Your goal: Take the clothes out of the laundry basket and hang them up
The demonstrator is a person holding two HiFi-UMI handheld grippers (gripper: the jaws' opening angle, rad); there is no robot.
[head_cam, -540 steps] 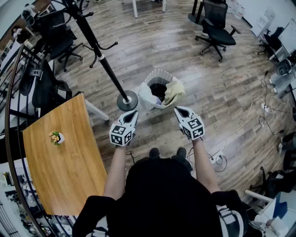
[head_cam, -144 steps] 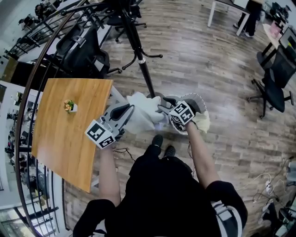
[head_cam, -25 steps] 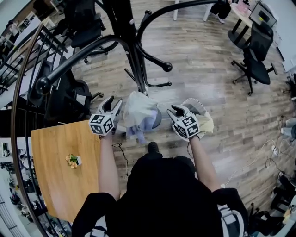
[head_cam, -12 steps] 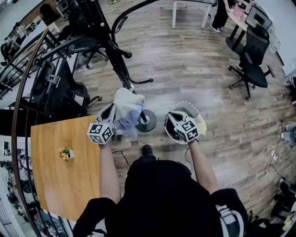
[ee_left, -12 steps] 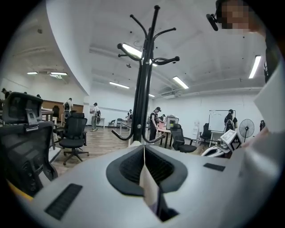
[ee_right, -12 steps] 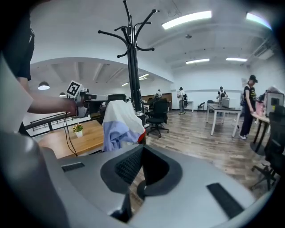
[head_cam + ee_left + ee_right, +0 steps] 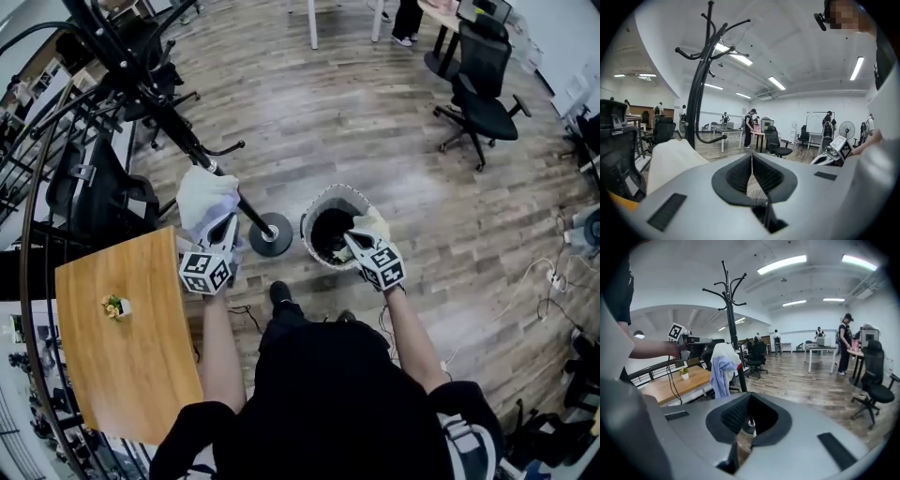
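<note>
The laundry basket (image 7: 336, 189) is dark inside, contents unclear.

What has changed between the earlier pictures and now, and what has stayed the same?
The white and blue garment went from the laundry basket up onto the coat rack, carried by both grippers, and hangs there. The left gripper and the right gripper have let it go and are shut, empty; the right one has come back over the basket. The yellow cloth stays on the basket rim.
</note>
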